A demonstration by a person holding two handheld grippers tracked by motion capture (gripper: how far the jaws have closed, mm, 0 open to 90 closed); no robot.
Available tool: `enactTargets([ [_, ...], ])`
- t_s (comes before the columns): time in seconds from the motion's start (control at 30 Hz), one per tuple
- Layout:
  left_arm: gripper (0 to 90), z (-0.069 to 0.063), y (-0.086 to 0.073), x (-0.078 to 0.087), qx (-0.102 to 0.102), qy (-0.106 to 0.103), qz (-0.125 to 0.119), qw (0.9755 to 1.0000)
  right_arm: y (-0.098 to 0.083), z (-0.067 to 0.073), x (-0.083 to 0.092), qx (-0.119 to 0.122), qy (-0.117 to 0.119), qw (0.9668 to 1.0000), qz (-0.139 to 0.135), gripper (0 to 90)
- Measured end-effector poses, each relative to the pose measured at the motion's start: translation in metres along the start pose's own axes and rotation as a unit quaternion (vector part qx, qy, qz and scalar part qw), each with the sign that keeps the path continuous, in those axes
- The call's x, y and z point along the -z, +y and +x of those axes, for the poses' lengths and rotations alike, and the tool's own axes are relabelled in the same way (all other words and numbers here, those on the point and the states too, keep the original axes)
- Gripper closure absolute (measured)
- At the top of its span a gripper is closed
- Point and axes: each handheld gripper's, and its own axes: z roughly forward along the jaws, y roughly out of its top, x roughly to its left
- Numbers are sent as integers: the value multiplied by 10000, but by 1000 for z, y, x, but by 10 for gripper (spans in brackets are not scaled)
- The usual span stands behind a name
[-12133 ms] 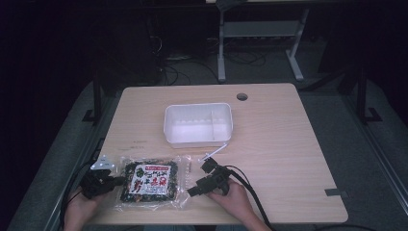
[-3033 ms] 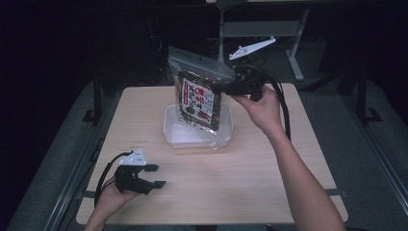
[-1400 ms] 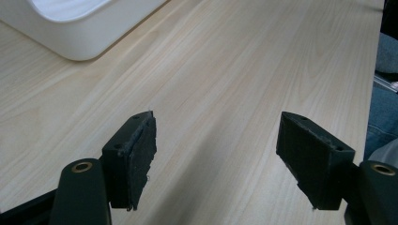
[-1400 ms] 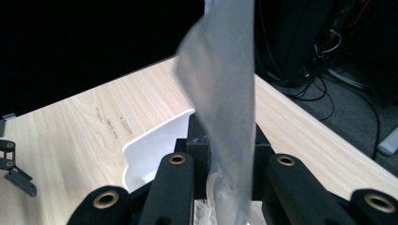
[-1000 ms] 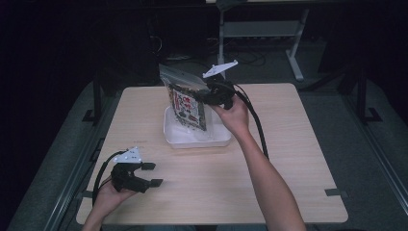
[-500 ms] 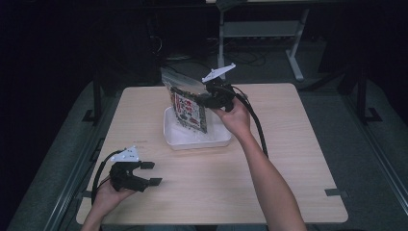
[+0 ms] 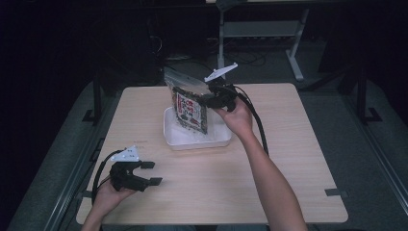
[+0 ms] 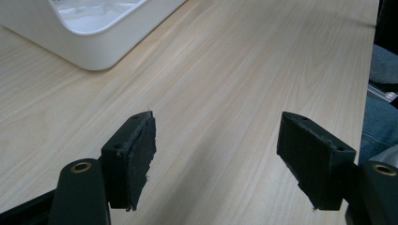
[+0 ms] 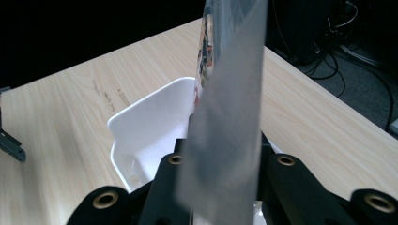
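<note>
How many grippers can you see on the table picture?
2. The left gripper rests open near the table's front left corner; the right gripper holds the snack bag upright over the white tray.

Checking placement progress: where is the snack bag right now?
In the high view the snack bag hangs upright, clamped in the right gripper, with its lower end inside the white tray at the table's middle, toward the far side.

Left hand-held gripper point(image 7: 146, 173) rests low, jaws wide apart; right hand-held gripper point(image 7: 208, 98) raised, arm outstretched, jaws clamped.
</note>
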Motion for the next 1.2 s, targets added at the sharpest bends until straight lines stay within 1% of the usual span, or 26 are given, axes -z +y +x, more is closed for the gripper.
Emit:
enactTargets([
  [0.07,275,0,0,0,0,-7,15,10000,0,0,0,-24,-1,10000,-4,772],
  [0.13,274,0,0,-2,1,-10,44,10000,1,-1,1,-65,-50,10000,-6,761],
  [0.17,274,0,0,-1,-14,-9,43,10000,0,-1,1,-109,-69,9999,-45,715],
  [0.37,272,1,-1,0,6,17,18,10000,0,-6,4,-247,-34,9996,-92,593],
  [0.47,272,0,-1,0,0,14,23,10000,-1,-7,6,-277,17,9996,-101,583],
  [0.5,271,0,0,0,-16,12,26,10000,-1,-7,7,-284,31,9996,-80,549],
  [0.7,271,0,0,-1,-14,5,32,10000,-3,-6,12,-289,128,9994,-132,499],
  [0.83,271,0,0,-2,-16,3,37,10000,-7,-6,14,-303,148,9994,-120,488],
  [0.97,270,0,0,-2,-3,0,37,10000,-11,-6,17,-337,209,9990,-183,477],
  [1.2,270,-1,1,-3,-21,3,39,10000,-14,-3,20,-330,290,9989,-148,444],
])
